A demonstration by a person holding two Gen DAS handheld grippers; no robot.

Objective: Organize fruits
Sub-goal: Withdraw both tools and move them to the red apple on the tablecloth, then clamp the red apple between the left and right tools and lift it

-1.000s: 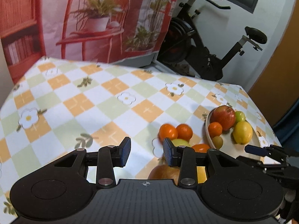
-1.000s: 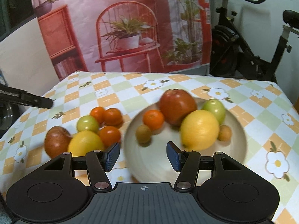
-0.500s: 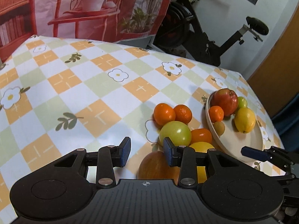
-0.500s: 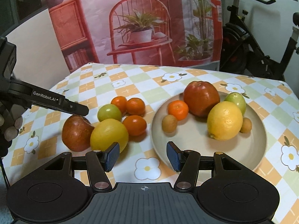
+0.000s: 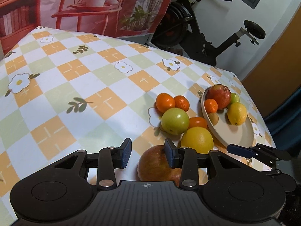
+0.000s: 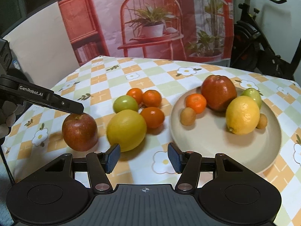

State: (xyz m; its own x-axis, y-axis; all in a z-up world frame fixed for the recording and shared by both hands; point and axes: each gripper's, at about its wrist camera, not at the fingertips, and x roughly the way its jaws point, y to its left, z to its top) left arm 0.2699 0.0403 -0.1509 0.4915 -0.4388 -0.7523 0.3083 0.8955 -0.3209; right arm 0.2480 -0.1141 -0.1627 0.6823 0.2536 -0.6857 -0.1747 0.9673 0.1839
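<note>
A loose pile lies on the checked cloth: a red apple [image 6: 80, 131] [image 5: 156, 166], a big yellow fruit [image 6: 126, 130], a green apple [image 6: 125, 103] and three tangerines [image 6: 152, 98]. The beige plate [image 6: 216, 150] to the right carries a second red apple [image 6: 218, 95], a lemon [image 6: 242, 114], a tangerine [image 6: 195, 102], a green fruit and two small brown ones. My left gripper [image 5: 148, 154] is open and hangs just over the loose red apple; its finger [image 6: 72, 108] is at the apple's top. My right gripper [image 6: 143, 159] is open and empty, in front of the gap between pile and plate.
An exercise bike [image 5: 203, 33] stands behind the table's far right corner. A printed backdrop [image 6: 150, 18] hangs along the far edge. The table's right edge runs just past the plate. A hand [image 6: 5, 121] holding the left gripper shows at the left border.
My left gripper has come down and in over the pile, so the red apple now sits under its fingers. My right gripper has shifted left, from facing the plate to facing the gap.
</note>
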